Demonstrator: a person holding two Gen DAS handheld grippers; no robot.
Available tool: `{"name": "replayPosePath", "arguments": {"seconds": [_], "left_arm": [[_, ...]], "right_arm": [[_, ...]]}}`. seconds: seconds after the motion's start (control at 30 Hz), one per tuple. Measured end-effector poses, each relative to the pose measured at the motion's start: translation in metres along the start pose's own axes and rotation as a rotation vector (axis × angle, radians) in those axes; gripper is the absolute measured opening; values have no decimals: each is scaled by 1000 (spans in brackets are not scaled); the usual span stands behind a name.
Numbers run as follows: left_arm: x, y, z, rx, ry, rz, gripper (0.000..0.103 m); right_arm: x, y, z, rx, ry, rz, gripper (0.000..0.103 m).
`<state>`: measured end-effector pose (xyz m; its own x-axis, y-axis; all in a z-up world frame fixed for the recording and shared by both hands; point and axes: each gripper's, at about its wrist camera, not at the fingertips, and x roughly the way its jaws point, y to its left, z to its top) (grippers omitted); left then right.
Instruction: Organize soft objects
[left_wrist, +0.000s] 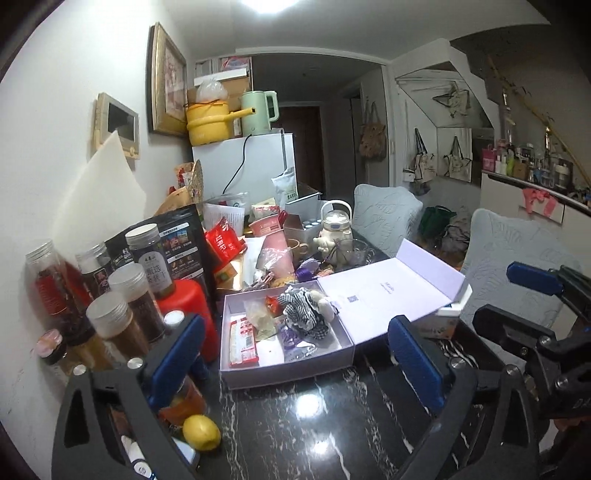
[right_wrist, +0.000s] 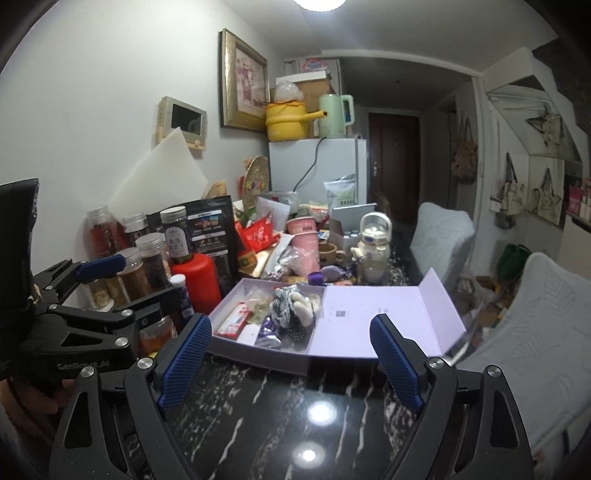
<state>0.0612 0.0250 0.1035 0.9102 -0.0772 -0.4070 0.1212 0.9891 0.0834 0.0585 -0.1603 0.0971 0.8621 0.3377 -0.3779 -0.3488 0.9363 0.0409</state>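
Left gripper (left_wrist: 295, 354) and right gripper (right_wrist: 291, 358) side by side, jaws wide apart, both empty

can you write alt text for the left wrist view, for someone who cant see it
An open lavender box sits on a black marble table, holding a checked soft toy and snack packets, its lid folded back to the right. The left tongs stand open and empty in front of it, with the right tongs at the right edge. Jars, a lemon and clutter crowd the left.
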Motion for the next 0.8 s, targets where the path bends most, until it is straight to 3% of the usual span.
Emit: {"name": "replayPosePath", "arguments": {"seconds": [0.23,0.8], "left_arm": [[-18,-6,-25,-25,9,-28,101],[-42,-5,-74,-73,52,-21,101]], "right_arm": [[-23,8,-27,8,1,-52,89],[-53,27,-78,48,33,-86,89]]}}
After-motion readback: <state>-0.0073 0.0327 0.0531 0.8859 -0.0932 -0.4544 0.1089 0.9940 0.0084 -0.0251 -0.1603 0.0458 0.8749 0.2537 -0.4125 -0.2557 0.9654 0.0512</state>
